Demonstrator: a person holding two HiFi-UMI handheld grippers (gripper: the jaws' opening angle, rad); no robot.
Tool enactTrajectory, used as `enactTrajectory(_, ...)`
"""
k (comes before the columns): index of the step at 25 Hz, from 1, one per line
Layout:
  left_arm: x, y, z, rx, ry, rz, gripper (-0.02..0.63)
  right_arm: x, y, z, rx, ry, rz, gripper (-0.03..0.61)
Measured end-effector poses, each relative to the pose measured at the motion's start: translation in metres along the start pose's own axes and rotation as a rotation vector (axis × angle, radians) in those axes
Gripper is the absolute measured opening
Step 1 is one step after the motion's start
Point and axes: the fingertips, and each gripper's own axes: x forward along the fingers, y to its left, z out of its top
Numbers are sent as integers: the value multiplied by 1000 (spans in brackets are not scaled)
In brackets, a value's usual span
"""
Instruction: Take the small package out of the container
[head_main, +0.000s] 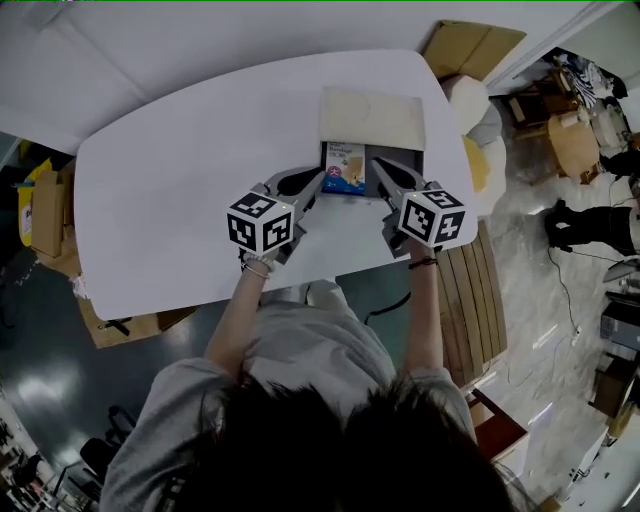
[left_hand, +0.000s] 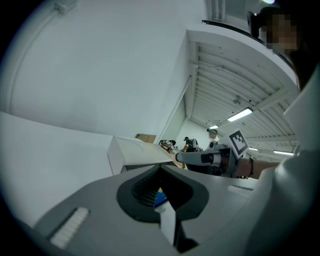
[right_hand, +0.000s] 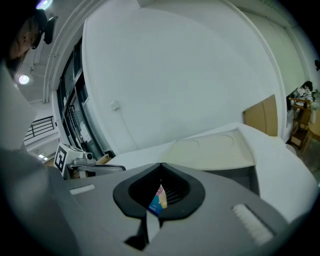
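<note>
Small package (head_main: 343, 166), blue and cream, is in the dark container (right_hand: 235, 175) on my white table (head_main: 170, 180), and the container's pale lid (head_main: 372, 118) is folded back on the far side.

Starting at the left, my left gripper (head_main: 318, 180) angles in towards the container, with its marker cube nearest me. Its tip reaches the package's left edge. In the left gripper view its jaws are clenched, tips meeting, and a strip of the blue package (left_hand: 160, 198) shows through the opening behind the tips. I can't say from here whether anything is pinched between them.

The package itself is in the left part of the container, between the two tips.

To the right, my right gripper (head_main: 378, 166) comes in from the other side at a matching angle, its tip at the package's right edge. Its jaws are closed too, tip against tip. The right gripper view shows the package's colours (right_hand: 159, 200) through the gap behind them, and whether it has hold of an edge I cannot tell.
</note>
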Motion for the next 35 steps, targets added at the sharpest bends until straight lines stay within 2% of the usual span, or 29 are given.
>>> enactTrajectory(14, 10, 11, -15, -31, 5, 32, -11, 20, -33, -30, 105, 213, 16, 32)
enactTrajectory(17, 12, 10, -15, -31, 5, 36, -11, 23, -38, -37, 155, 255, 21, 69)
enactTrajectory(20, 13, 12, -15, -35, 1, 41, -11, 28, -38, -38, 202, 294, 47, 77)
enactTrajectory(26, 12, 12, -17, -50, -11, 51, -11, 33, -45, -42, 362, 414, 87, 134)
enactTrajectory(35, 7, 15, -21, -67, -20, 75, -11, 43, -44, -59, 457, 621, 161, 163)
